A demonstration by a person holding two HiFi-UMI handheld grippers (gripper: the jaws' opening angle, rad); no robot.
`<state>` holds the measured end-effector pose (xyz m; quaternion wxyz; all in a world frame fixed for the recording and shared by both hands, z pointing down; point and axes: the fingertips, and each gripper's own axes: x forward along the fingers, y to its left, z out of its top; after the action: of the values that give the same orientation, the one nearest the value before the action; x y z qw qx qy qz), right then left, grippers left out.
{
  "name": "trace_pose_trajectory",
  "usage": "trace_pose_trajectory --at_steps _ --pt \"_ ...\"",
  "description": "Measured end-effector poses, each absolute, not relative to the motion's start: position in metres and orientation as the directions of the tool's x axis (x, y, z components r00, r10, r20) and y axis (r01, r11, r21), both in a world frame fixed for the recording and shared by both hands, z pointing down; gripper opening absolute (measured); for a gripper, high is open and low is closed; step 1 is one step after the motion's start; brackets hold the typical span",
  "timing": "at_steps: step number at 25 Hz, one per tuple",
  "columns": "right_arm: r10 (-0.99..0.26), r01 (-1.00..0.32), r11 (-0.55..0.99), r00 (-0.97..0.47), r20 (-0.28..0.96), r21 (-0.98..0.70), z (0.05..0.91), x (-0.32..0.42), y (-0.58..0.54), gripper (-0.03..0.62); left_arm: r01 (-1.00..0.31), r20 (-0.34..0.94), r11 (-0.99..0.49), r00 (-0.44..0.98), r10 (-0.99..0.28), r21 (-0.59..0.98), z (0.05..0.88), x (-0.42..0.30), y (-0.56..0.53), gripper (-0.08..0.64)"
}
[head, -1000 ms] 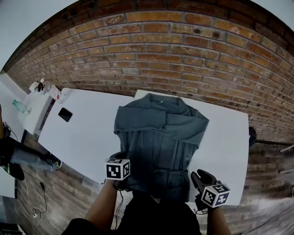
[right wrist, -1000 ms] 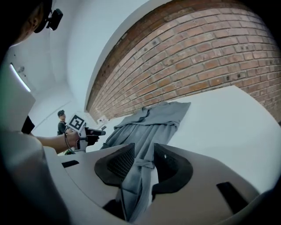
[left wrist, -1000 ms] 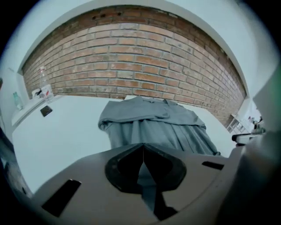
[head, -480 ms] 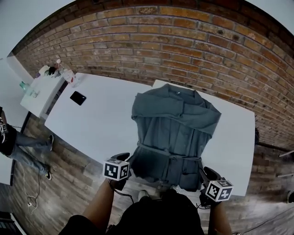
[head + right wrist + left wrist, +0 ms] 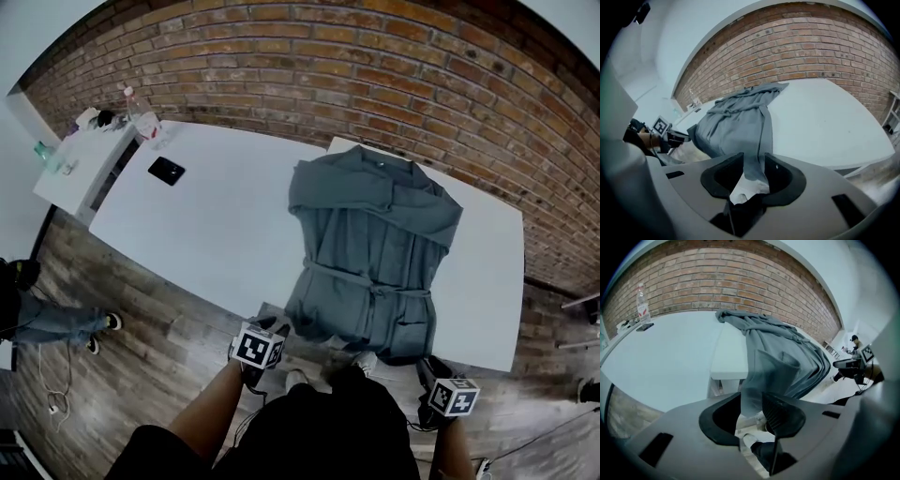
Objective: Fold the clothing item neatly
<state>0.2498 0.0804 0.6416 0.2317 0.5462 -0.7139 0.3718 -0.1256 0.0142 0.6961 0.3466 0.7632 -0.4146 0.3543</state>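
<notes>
Grey robe [image 5: 375, 244] lay lengthwise, collar toward brick wall [image 5: 375, 56]; right gripper [image 5: 753, 165] clamped its hem, left gripper [image 5: 751, 401] jaws just opening around it.

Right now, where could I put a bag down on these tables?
The left table is bare between the black phone and the grey robe. A strip of the right table lies free beyond the robe. Crowded: under the robe, and far left around the bottle.
</notes>
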Motion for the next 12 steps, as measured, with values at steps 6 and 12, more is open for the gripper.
trace_pose_trajectory --at_steps 6,12 --pt "-0.501 -0.954 0.177 -0.3 0.812 -0.243 0.683 0.25 0.096 0.211 -0.845 0.843 -0.484 0.42 -0.336 0.228 0.73 -0.113 0.007 0.195" --pt "-0.396 -0.957 0.159 -0.286 0.873 -0.241 0.728 0.253 0.09 0.291 -0.847 0.847 -0.479 0.416 -0.33 0.229 0.759 -0.103 -0.005 0.23"
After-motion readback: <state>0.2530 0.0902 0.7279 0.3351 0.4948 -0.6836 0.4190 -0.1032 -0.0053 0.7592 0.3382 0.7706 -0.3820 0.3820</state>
